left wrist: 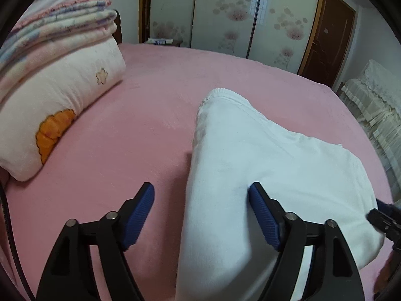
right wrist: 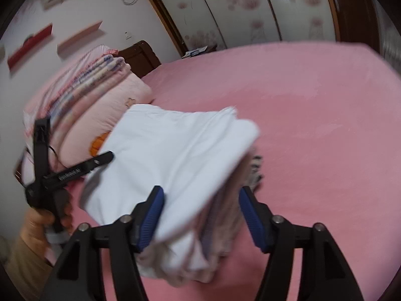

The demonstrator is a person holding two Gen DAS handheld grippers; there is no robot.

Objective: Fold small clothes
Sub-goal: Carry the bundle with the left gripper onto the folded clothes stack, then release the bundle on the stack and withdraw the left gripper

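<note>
Two wide-spread hand-held grippers, left [left wrist: 201,195] and right [right wrist: 200,199], over white garment [left wrist: 253,165] on pink bed [left wrist: 140,115]

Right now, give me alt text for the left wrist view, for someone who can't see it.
An open left gripper hovers over a white garment lying on a pink bed, one finger on the cloth. A stack of folded blankets sits at the left, a floral wardrobe behind.
</note>
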